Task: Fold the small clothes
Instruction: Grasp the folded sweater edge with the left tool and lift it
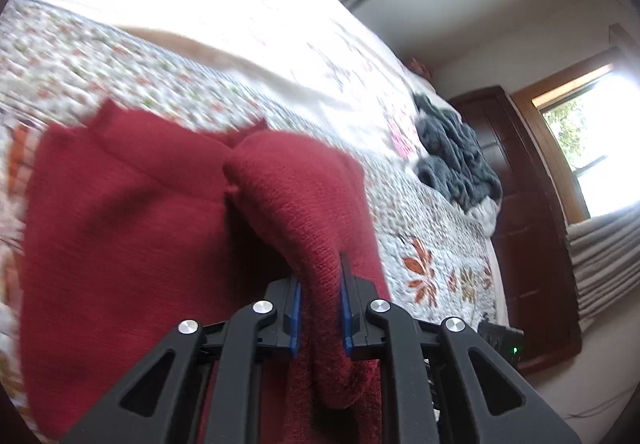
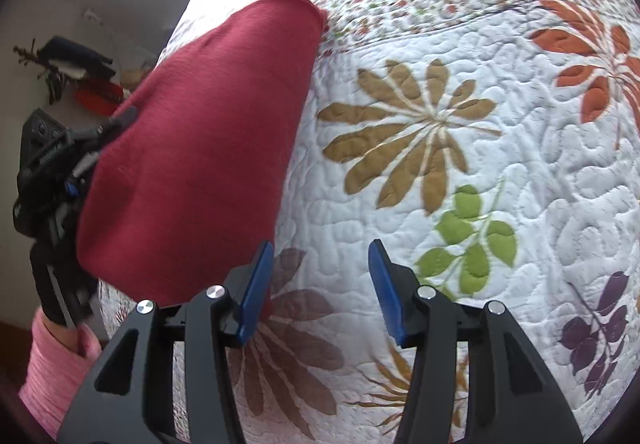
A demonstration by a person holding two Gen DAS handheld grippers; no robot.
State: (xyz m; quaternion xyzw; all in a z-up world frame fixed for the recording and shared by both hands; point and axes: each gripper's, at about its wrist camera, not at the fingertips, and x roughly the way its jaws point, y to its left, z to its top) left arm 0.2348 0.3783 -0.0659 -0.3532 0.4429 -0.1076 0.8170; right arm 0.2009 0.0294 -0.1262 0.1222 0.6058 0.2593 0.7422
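Bed (image 2: 500, 171) under a white quilt stitched with brown, orange, green and purple leaves, filling most of both views; far part of the quilt washed out by window light in the left wrist view. Curtains (image 1: 600, 256) in grey folds beside a bright window (image 1: 592, 147), with a dark wooden cabinet (image 1: 516, 203) against the wall by the bed's edge. Red cloth (image 1: 132, 244) of knitted fabric, lying partly on the quilt and partly lifted; one fold drawn up off the bed into a rounded hump leading to the left tongs (image 1: 320, 308), the rest spread flat to the left, blurred by motion; seen from the right wrist view as a red slope (image 2: 200, 147) rising from the quilt toward the left edge. Grey crumpled garment (image 1: 456, 155) heaped further along the bed, well apart from the red cloth. Left tongs closed narrowly on the red fold, blue pads pressing it from both sides; same tool visible at the left of the right wrist view (image 2: 76, 187), held by a hand in a pink sleeve (image 2: 56, 372). Right tongs (image 2: 320, 292) spread wide, nothing between the blue pads, hovering over the quilt just beside the cloth's lower edge.
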